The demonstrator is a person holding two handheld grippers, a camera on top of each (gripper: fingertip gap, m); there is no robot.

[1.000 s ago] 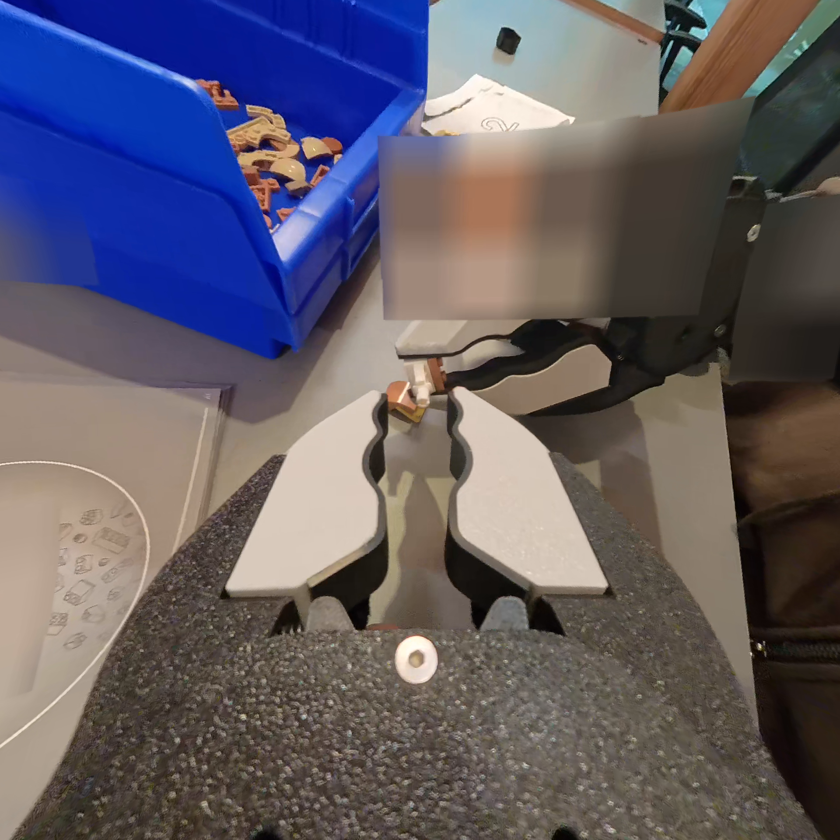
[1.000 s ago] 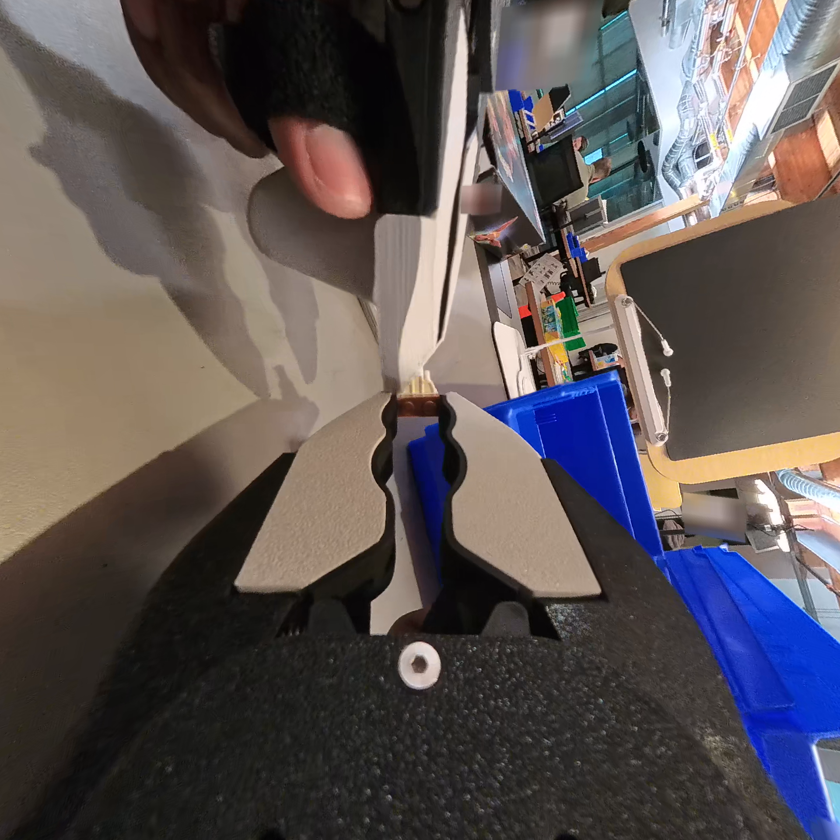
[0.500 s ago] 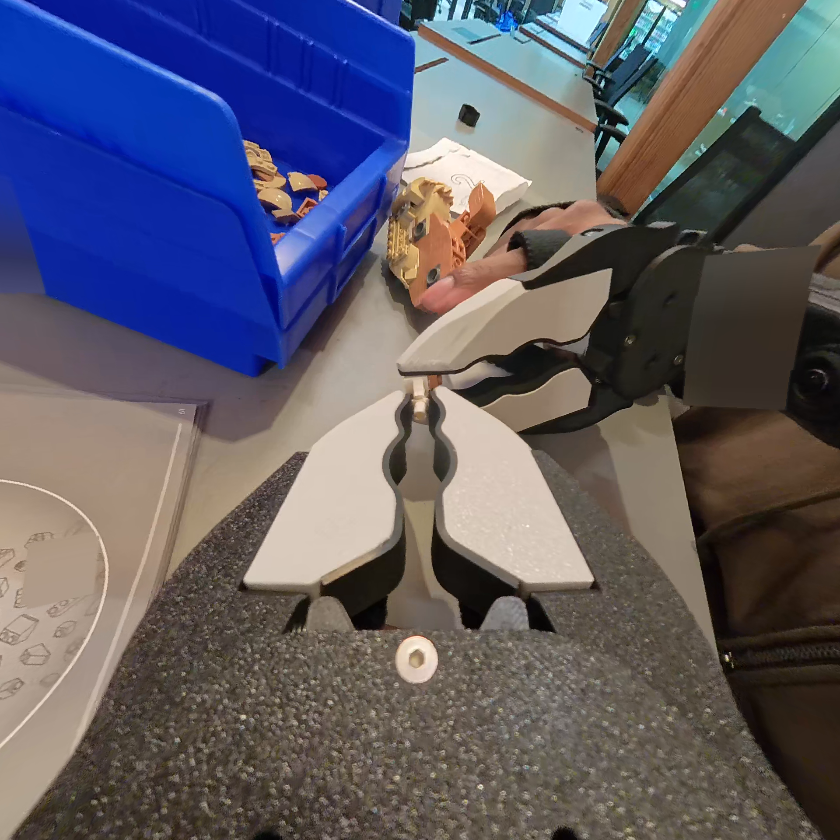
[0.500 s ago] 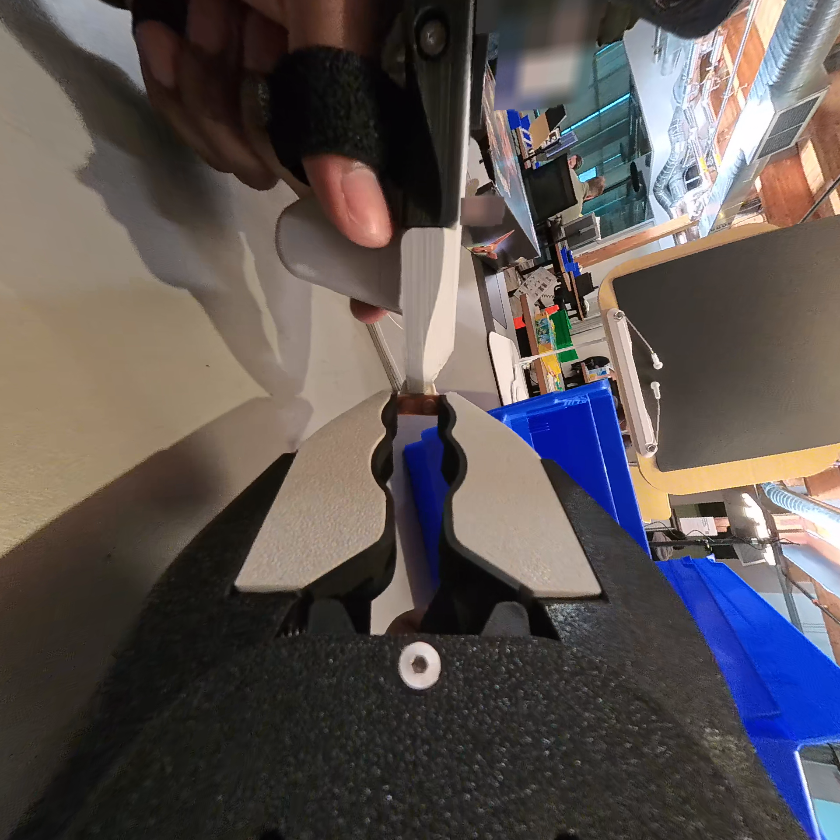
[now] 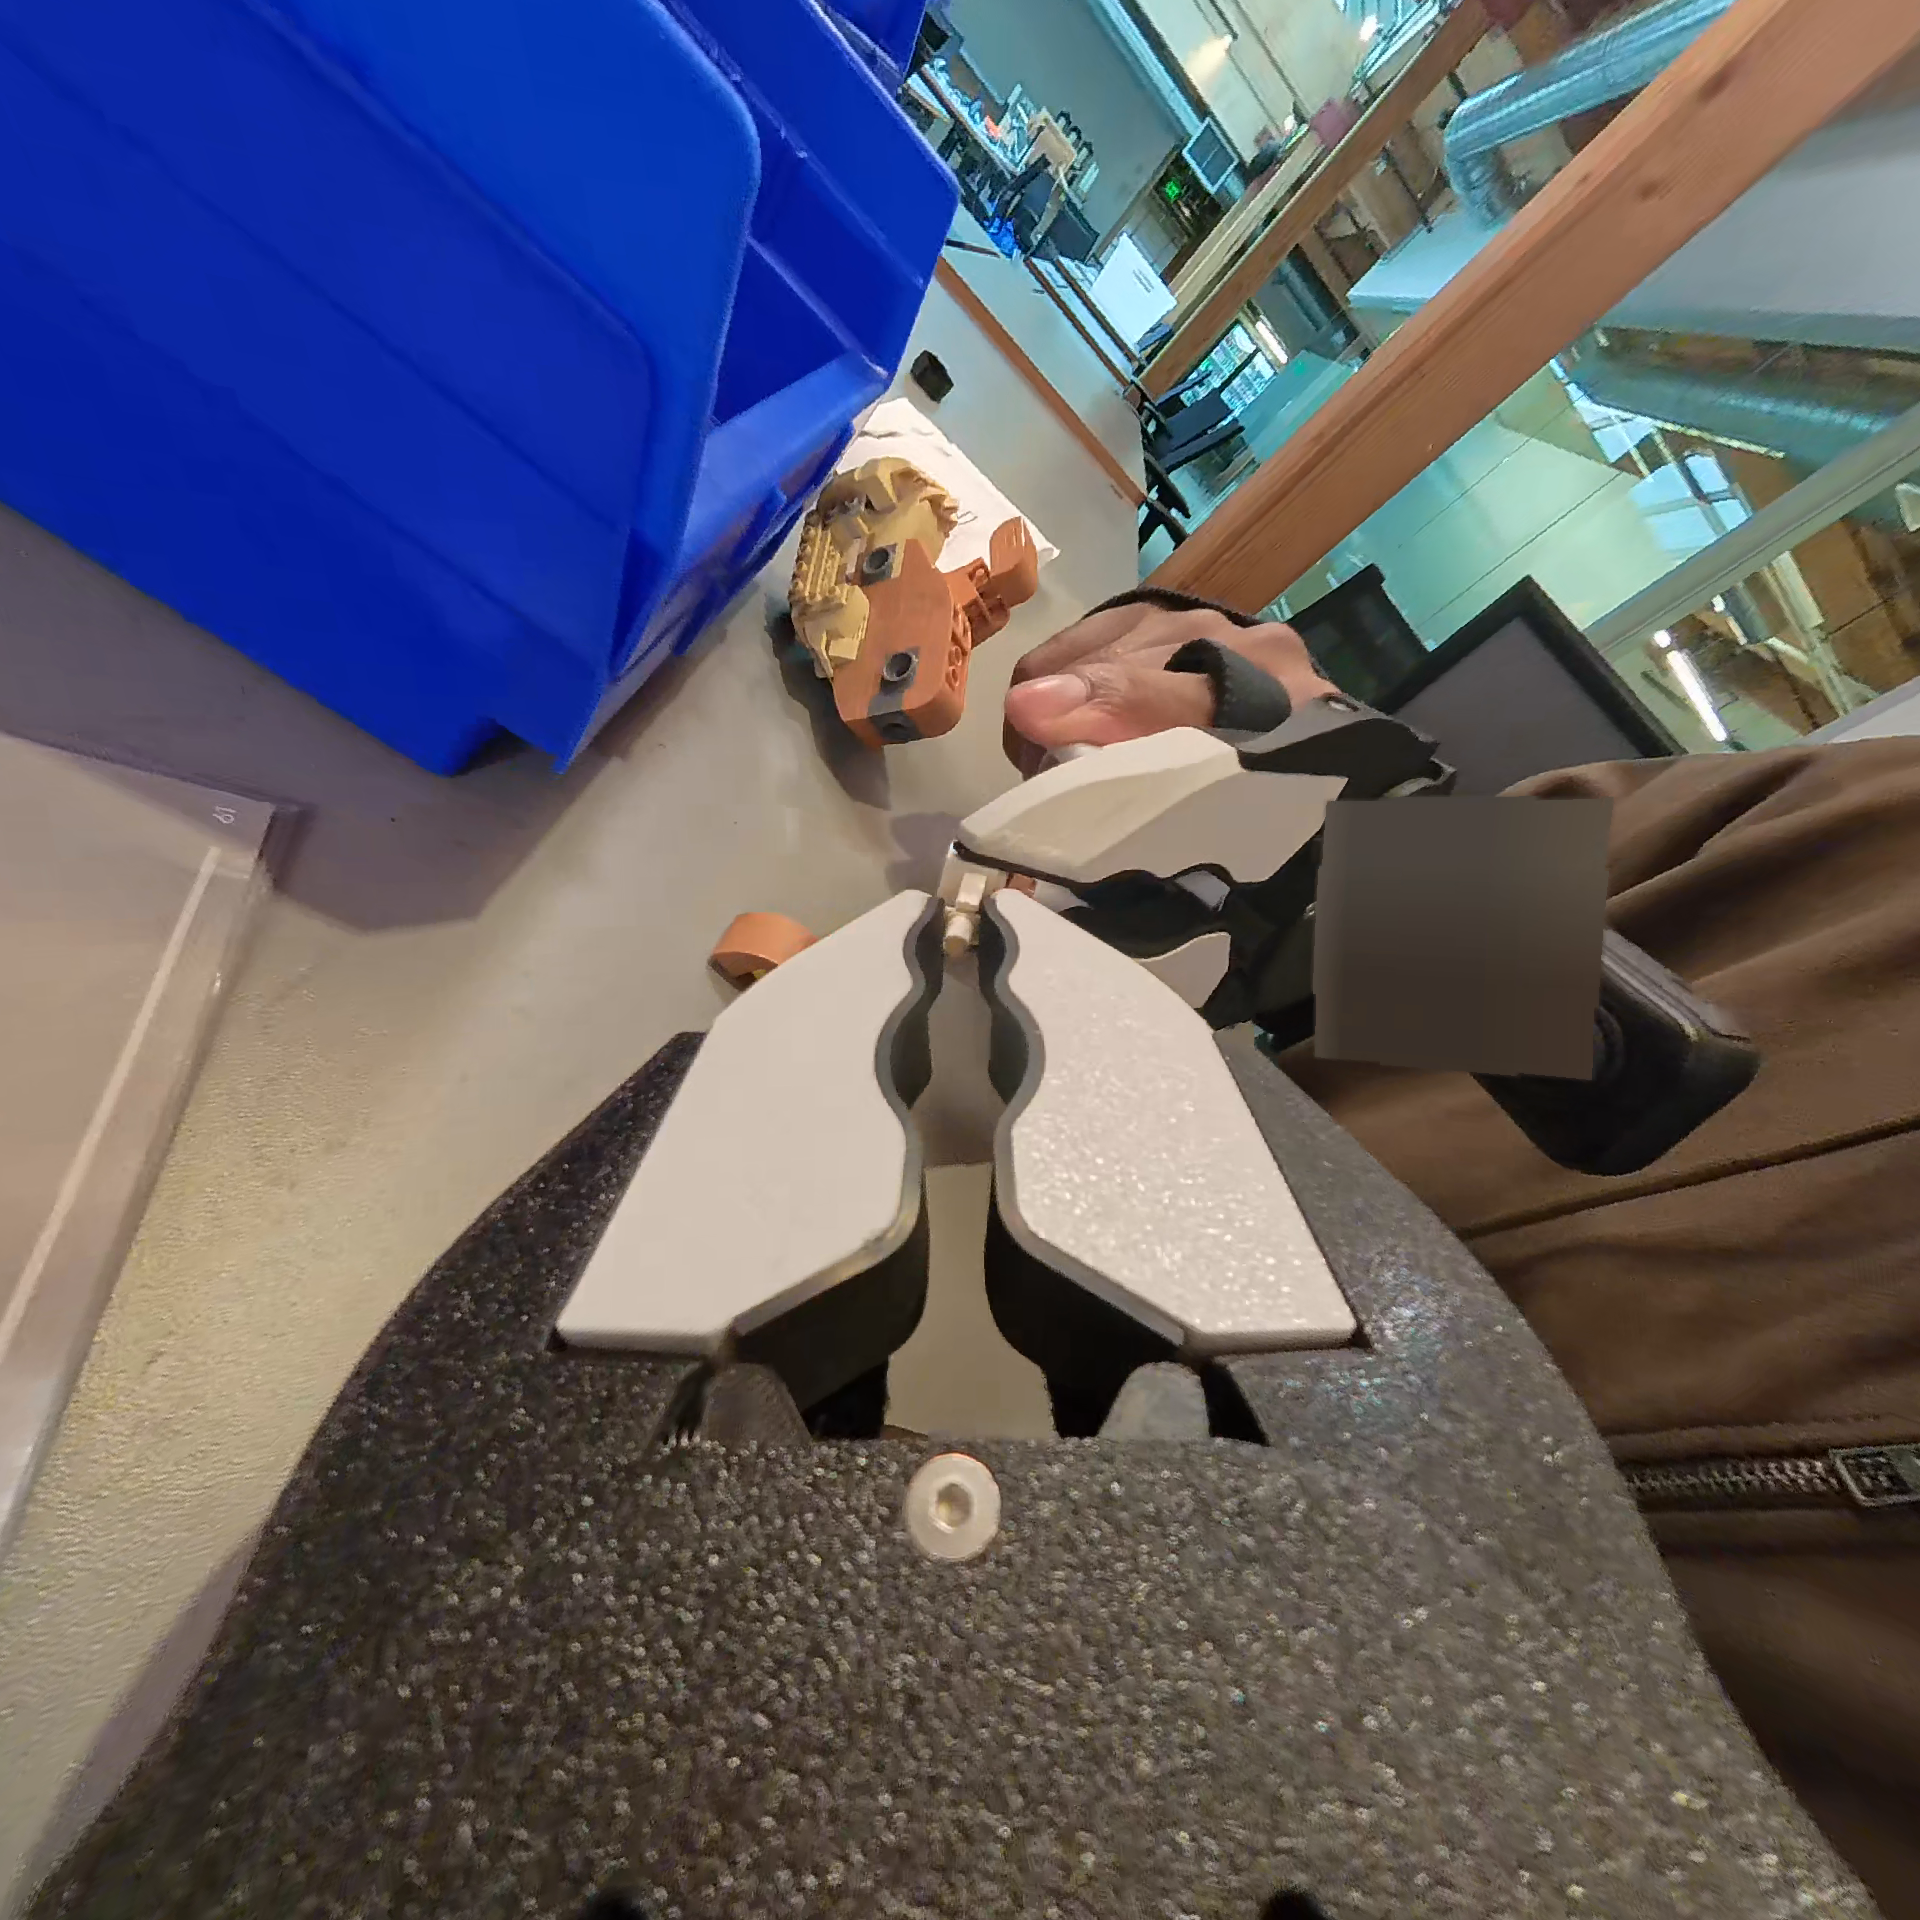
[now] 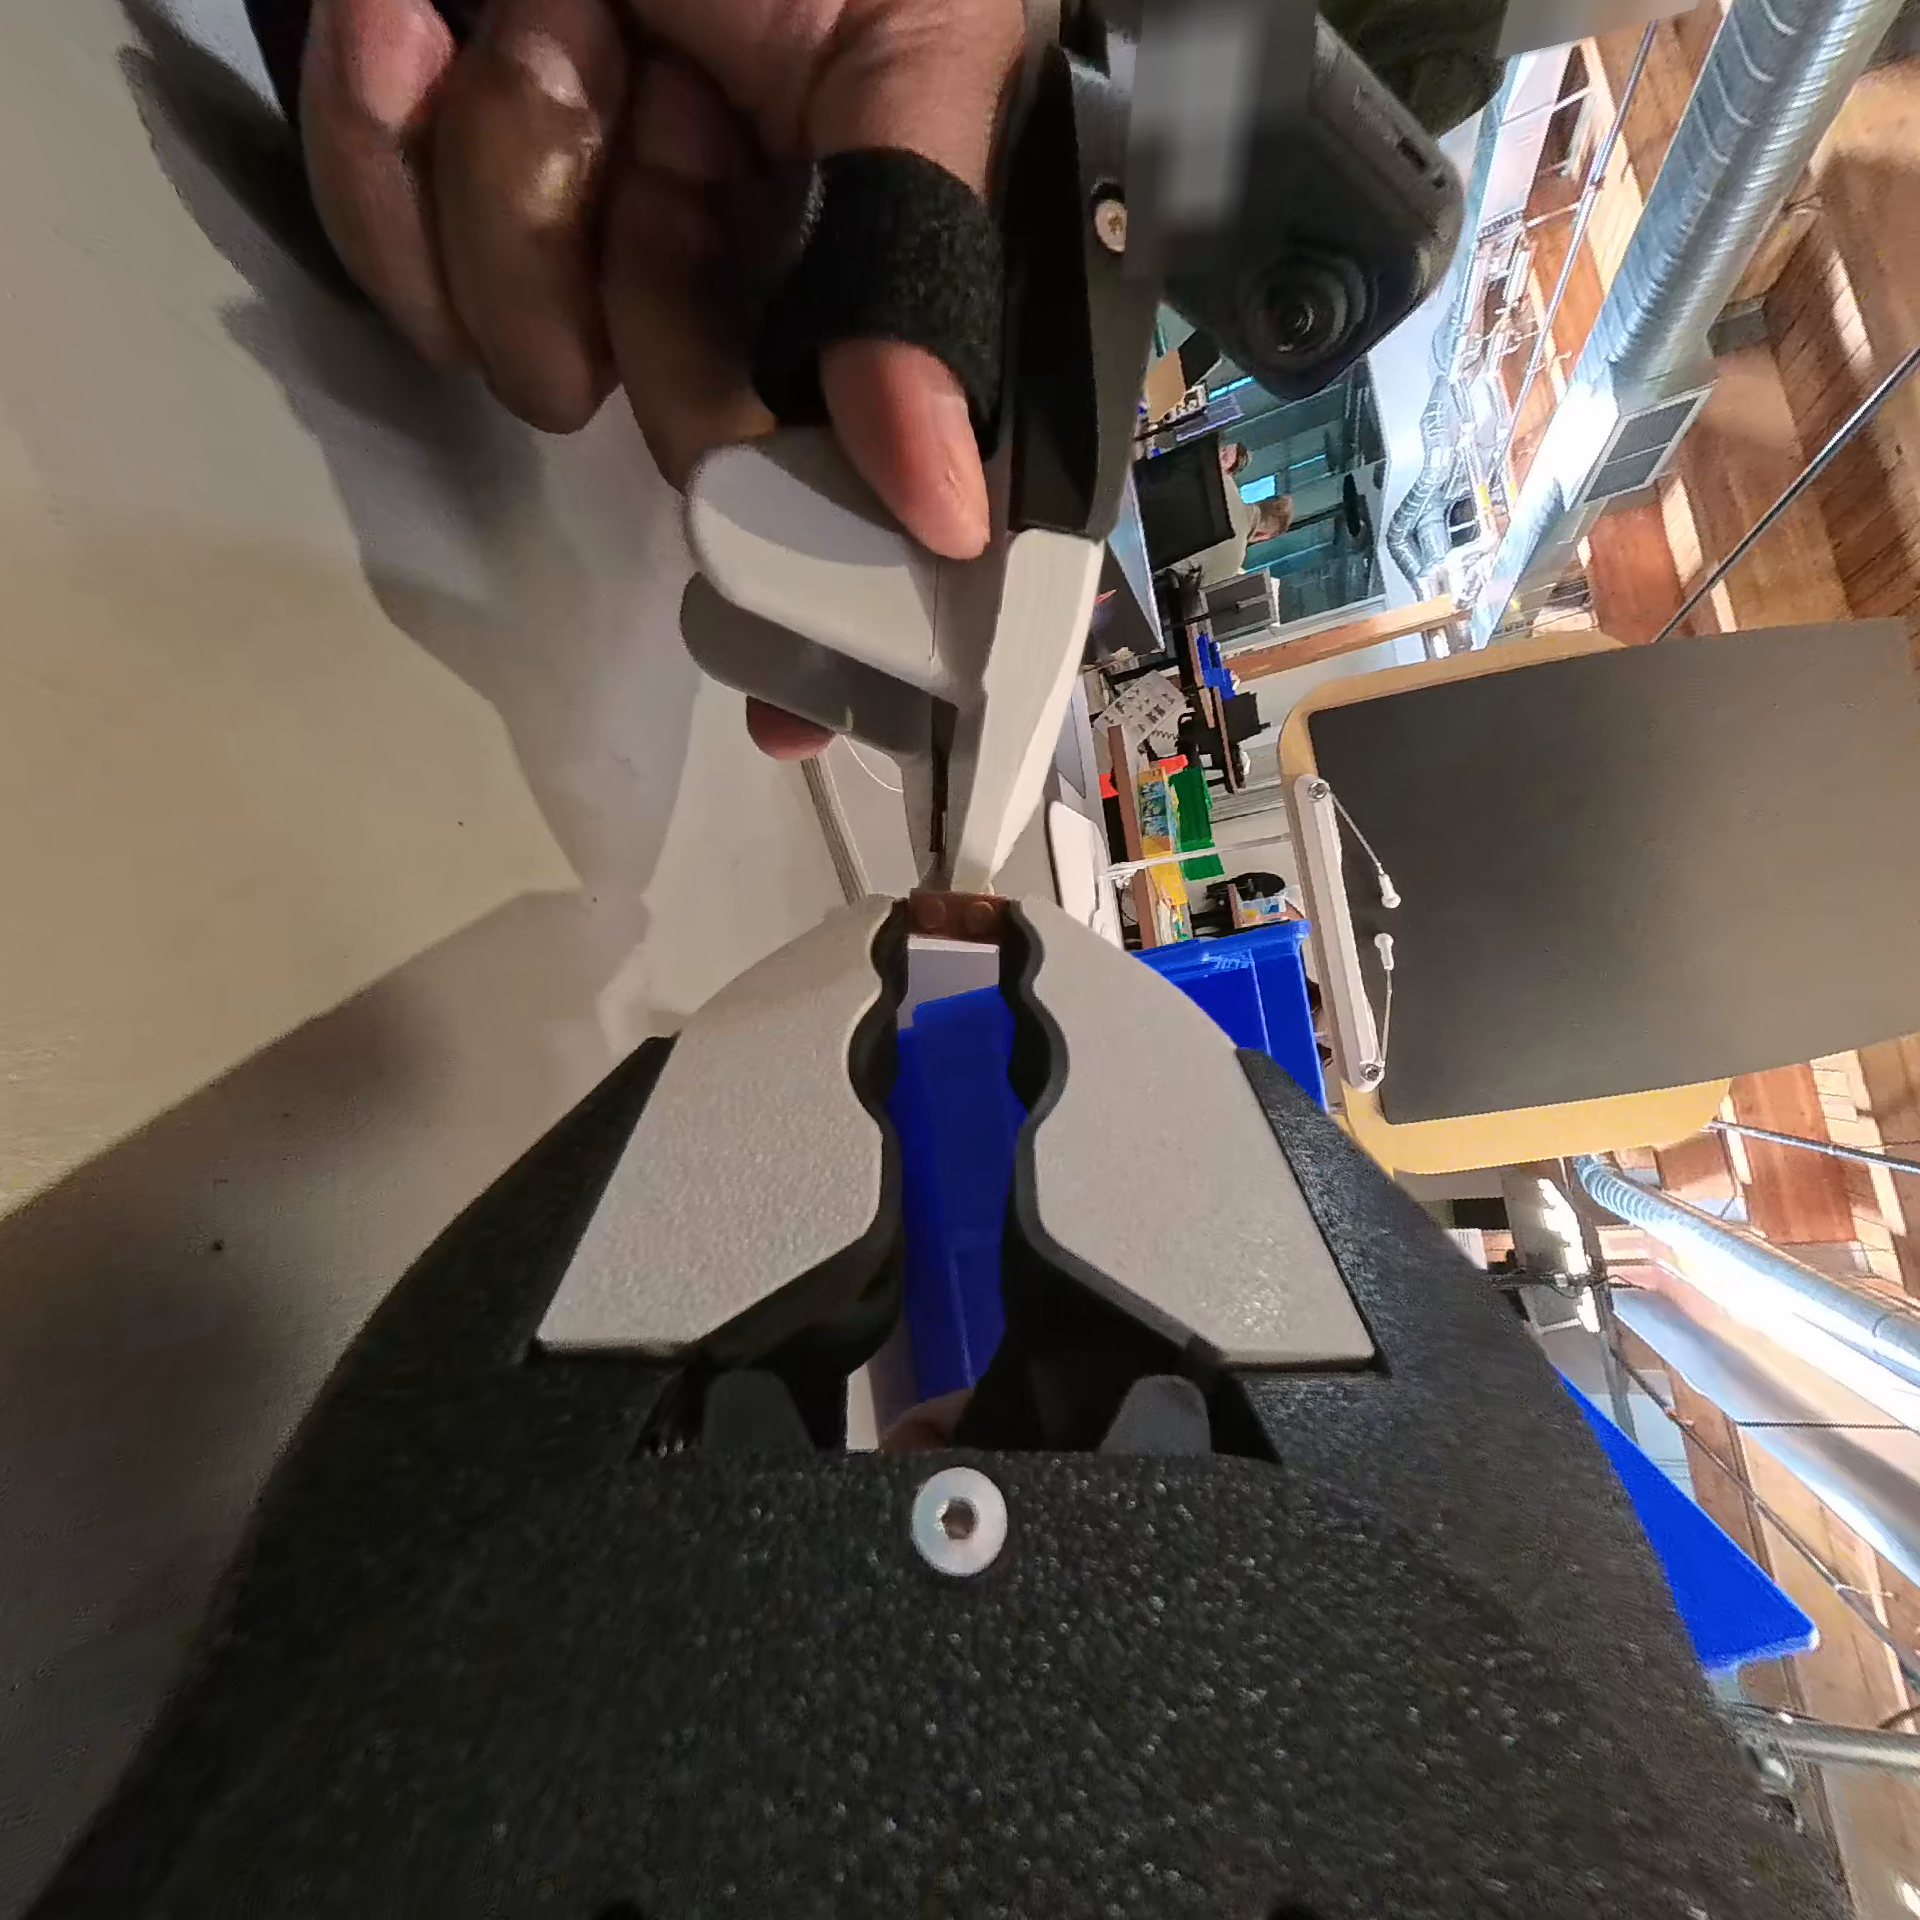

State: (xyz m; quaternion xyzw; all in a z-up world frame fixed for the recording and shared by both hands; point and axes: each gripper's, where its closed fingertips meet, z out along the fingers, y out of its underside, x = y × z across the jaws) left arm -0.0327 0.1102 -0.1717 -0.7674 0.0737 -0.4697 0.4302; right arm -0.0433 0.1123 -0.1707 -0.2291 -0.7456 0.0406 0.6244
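Note:
In the left wrist view my left gripper (image 5: 961, 920) is shut on a small cream brick piece (image 5: 958, 932), pinched at the very fingertips just above the grey table (image 5: 468, 1039). My right gripper (image 5: 977, 864) comes in from the right and meets it tip to tip. In the right wrist view my right gripper (image 6: 958, 920) is shut on a small brown studded plate (image 6: 958, 914), which spans the gap between both pads. The left gripper (image 6: 951, 868) comes down from above onto that plate. The two pieces touch where the tips meet. A brown curved piece (image 5: 758, 940) lies on the table left of my left fingertips.
Large blue bins (image 5: 416, 364) stand at the left. A tan and brown brick model (image 5: 883, 634) lies on the table beside them, by a white paper (image 5: 935, 447). A clear acrylic sheet (image 5: 104, 987) lies at the near left. A person's hand (image 5: 1122, 675) and brown jacket are at the right. The grippers are tip to tip, or close to it.
My left gripper closed from open onto the cream piece and stays shut on it. The right gripper kept its hold on the brown plate. Both tilted; the brown curved piece now shows on the table.

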